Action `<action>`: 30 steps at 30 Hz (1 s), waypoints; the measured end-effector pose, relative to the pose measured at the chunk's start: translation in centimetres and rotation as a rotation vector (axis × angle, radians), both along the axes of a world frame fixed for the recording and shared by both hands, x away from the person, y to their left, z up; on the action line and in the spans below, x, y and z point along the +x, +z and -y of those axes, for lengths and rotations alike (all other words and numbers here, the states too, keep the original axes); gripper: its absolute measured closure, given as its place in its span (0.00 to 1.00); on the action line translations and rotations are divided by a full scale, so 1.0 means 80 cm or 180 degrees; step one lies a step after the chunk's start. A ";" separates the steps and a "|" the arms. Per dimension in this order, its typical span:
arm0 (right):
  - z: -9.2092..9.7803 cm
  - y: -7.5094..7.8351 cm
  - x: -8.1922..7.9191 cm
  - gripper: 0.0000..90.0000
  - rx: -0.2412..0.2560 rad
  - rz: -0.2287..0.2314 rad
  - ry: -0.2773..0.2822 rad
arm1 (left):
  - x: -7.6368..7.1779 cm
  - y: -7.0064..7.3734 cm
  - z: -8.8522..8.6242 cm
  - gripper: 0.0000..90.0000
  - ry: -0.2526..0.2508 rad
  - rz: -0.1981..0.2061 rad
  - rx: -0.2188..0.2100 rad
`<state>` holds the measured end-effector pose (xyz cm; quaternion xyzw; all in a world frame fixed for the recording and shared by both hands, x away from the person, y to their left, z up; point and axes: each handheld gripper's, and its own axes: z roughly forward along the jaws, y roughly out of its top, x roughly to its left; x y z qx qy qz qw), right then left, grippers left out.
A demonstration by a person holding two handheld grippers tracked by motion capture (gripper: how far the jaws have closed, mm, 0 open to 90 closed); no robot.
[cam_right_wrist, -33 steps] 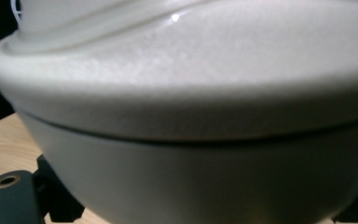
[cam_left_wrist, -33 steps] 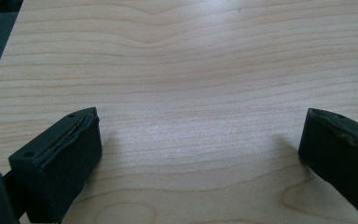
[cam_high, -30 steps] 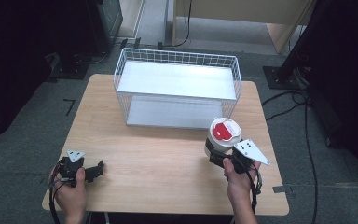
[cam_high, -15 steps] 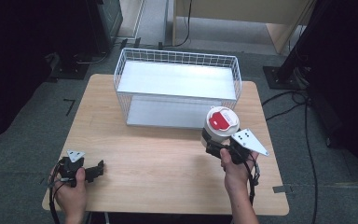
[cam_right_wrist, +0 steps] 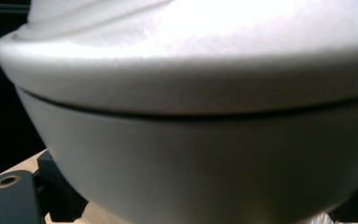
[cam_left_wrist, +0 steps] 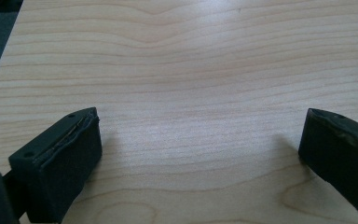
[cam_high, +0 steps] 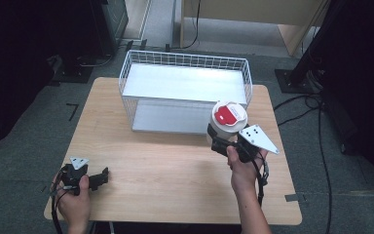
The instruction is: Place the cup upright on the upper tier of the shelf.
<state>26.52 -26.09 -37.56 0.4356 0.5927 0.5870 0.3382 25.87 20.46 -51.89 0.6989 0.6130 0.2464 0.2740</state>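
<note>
While gripped by the right tool [cam_high: 220,142], held upright above the desk [cam_high: 175,185] near its right side: a white jar [cam_high: 226,124] with red lid patch on top. Clamped low on the body, as seen from the right gripper view, with the pale wall [cam_right_wrist: 191,154] pressed close against the camera. Long axis of the jar vertical, lid up. From the jar, basket [cam_high: 126,78] lying at about 11 o'clock, its near right corner just beside the jar, the rim at about lid level, so probably more lift needed before going over the wire wall. Right hand [cam_high: 243,170] clearly the nearer one. Left tool [cam_high: 102,176] resting at 7 o'clock on the desk, well apart, jaws spread wide with bare wood between them, holding nothing.
</note>
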 end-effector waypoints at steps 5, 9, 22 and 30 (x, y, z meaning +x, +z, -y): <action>-0.004 0.008 0.005 0.11 0.0003 0.0047 -0.0005 | 0.000 0.000 0.000 0.00 0.0001 0.0001 0.0001; -0.007 0.012 0.010 0.11 0.0022 0.0063 -0.0024 | 0.000 0.000 0.000 0.00 0.0001 -0.0001 0.0001; -0.018 0.031 0.029 0.11 0.0029 0.0151 -0.0039 | 0.000 0.000 0.000 0.00 0.0002 0.0002 0.0000; -0.027 0.042 0.042 0.11 0.0050 0.0196 -0.0040 | 0.000 0.000 0.000 0.00 0.0002 0.0002 -0.0001</action>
